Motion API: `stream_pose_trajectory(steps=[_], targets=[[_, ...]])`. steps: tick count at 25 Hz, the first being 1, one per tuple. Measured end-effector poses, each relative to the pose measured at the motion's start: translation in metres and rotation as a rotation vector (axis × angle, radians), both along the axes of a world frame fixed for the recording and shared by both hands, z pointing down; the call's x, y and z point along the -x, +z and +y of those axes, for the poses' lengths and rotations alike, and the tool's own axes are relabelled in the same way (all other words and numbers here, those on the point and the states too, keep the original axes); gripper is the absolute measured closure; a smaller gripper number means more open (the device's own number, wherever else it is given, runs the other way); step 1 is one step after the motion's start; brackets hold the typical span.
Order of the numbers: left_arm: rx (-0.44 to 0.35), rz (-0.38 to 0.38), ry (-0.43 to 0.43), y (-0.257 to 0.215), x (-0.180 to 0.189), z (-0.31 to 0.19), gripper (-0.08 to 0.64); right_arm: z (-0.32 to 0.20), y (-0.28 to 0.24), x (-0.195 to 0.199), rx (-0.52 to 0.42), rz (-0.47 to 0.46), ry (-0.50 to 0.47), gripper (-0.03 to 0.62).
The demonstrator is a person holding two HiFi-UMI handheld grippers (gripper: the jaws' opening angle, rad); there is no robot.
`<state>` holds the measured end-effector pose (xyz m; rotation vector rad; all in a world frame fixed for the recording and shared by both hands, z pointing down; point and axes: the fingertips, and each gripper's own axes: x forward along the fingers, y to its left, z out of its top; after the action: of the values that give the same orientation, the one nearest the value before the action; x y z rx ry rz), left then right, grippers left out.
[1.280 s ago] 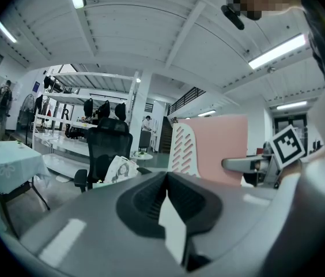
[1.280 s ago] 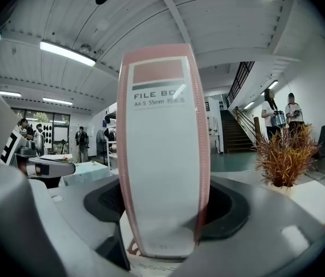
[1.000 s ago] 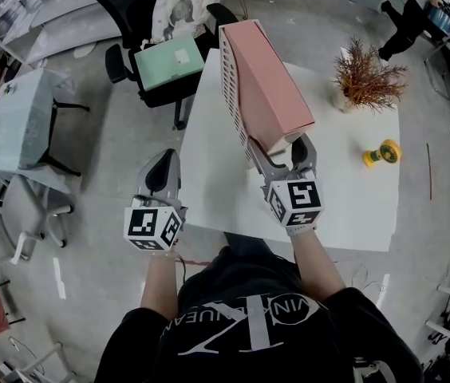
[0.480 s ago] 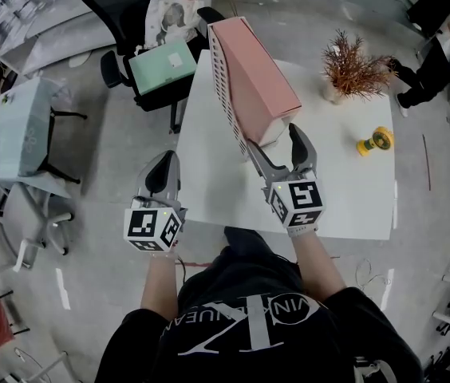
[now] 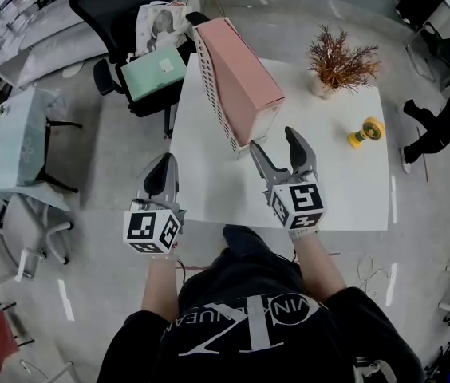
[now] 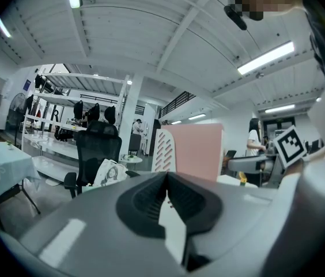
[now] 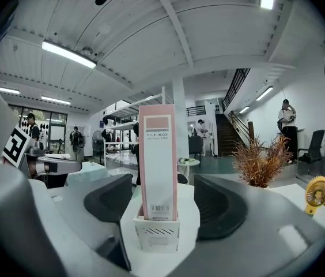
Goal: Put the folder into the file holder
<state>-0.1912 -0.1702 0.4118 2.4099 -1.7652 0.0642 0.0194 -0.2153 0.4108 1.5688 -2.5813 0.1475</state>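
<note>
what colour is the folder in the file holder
The folder is pink, clearest in the head view.

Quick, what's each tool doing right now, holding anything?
Left tool: closed, empty.
Right tool: open, holding nothing; its jaws have just been closing slightly.

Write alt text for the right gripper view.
A pink folder stands upright in a white file holder on a white table, just ahead of the right hand-held gripper, whose open jaws hold nothing and have just been closing slightly. A dried plant and a yellow fan sit to the right.
</note>
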Motion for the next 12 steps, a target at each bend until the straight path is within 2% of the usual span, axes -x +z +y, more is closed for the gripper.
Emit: stream_pose_trajectory(steps=[5, 12], targets=[[-0.011, -0.001, 0.017, -0.003, -0.009, 0.002, 0.560, 0.009, -0.002, -0.017, -0.011, 0.011, 0.035, 0.350], [-0.019, -0.002, 0.027, -0.006, -0.018, 0.007, 0.560, 0.019, -0.007, -0.034, -0.016, 0.013, 0.051, 0.442]])
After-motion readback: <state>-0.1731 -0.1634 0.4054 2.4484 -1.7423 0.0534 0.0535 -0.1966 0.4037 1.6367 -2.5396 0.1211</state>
